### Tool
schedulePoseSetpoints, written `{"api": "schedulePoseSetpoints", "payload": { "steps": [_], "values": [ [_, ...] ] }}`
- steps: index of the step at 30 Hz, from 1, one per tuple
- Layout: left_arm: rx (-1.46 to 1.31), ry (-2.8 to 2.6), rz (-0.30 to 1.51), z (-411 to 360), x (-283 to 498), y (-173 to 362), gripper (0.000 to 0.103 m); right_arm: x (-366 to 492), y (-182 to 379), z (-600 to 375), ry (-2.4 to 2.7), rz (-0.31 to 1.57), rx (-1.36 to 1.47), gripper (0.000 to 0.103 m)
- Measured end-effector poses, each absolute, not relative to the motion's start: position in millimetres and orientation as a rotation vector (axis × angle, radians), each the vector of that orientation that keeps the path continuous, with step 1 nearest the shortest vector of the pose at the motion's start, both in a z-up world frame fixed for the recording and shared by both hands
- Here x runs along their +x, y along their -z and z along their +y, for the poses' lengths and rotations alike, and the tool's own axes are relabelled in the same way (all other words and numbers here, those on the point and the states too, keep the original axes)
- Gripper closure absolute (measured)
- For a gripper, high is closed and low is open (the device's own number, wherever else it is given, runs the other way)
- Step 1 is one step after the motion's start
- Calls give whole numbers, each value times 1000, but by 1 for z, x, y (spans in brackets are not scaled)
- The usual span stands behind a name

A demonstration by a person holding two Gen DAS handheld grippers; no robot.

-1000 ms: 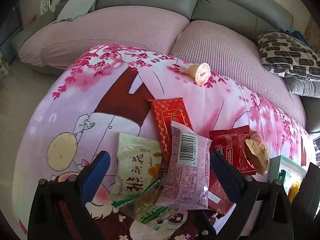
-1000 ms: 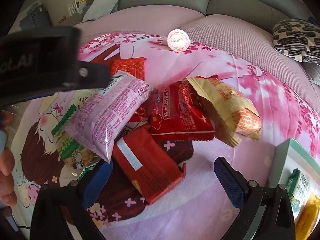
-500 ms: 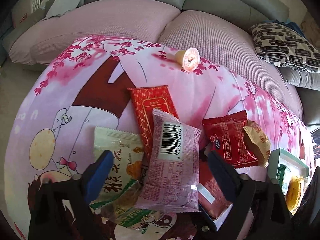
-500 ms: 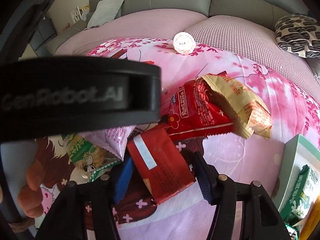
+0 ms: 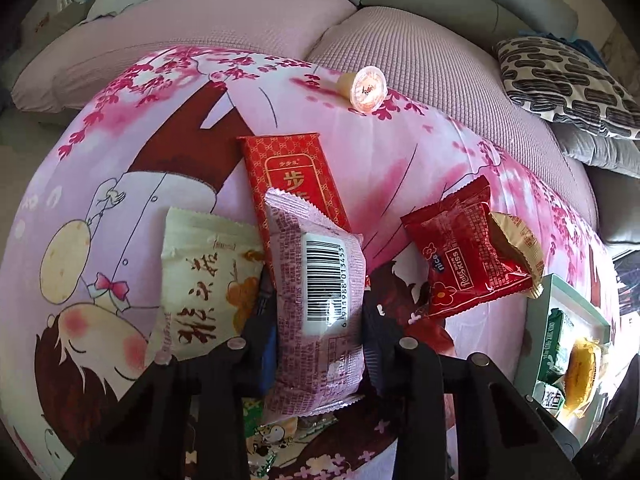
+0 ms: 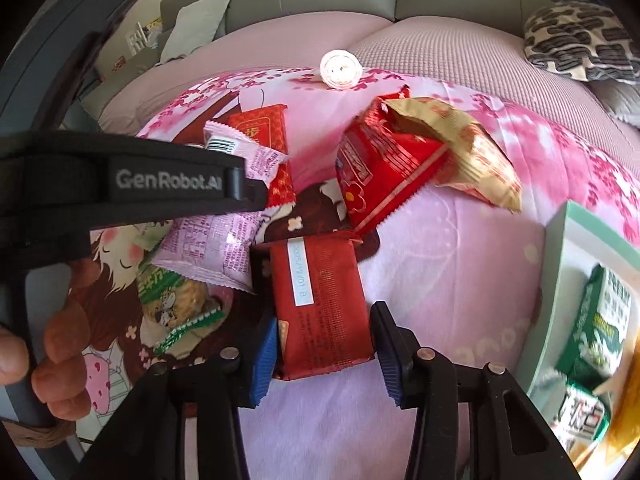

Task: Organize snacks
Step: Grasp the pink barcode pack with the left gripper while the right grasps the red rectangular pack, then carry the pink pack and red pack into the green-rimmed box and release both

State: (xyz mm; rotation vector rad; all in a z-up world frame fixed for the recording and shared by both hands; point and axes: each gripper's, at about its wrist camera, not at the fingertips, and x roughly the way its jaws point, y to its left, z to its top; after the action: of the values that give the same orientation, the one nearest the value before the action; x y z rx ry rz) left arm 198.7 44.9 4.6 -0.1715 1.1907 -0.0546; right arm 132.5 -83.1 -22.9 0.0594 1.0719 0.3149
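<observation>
Left wrist view: the left gripper point(image 5: 318, 322) is seen at the lower centre, its jaws closing on the pink packet point(image 5: 316, 312), which stands between the pads with its barcode facing the camera. The pads themselves are largely hidden behind the packet's edges, but both are pressed against its sides. Compared with one second earlier, the jaws have drawn in from wide open. The lower end of the cream packet point(image 5: 200, 284) to the left is cut off by the gripper frame. A long red packet point(image 5: 296, 176) is partly covered by the pink one. A red "Kiss" packet point(image 5: 464, 256) lies at right, overlapping a gold wrapper point(image 5: 518, 244). A jelly cup point(image 5: 366, 89) rests near the upper centre of the patterned blanket point(image 5: 120, 128). The tray point(image 5: 544, 320) is cut off at the right edge; its contents are hard to make out.

Right wrist view: the right gripper point(image 6: 322, 350) is closing on the dark red packet point(image 6: 320, 300); the left pad touches it, while at the right pad contact cannot be told. Earlier these jaws were spread wide. The other gripper's black body fills the left and hides much of the pink packet. The person's hand point(image 6: 52, 344) is partly cut off at lower left.
</observation>
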Motion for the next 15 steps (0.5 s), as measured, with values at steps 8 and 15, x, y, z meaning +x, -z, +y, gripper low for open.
{"api": "schedulePoseSetpoints", "payload": {
  "steps": [8, 15],
  "values": [
    [-220, 31, 1147, 52, 179, -22, 66, 111, 16, -113, -314, 1066, 129, 60],
    [-224, 55, 1114, 41, 162, -40, 66, 79, -9, -125, -311, 1017, 180, 60]
  ]
}}
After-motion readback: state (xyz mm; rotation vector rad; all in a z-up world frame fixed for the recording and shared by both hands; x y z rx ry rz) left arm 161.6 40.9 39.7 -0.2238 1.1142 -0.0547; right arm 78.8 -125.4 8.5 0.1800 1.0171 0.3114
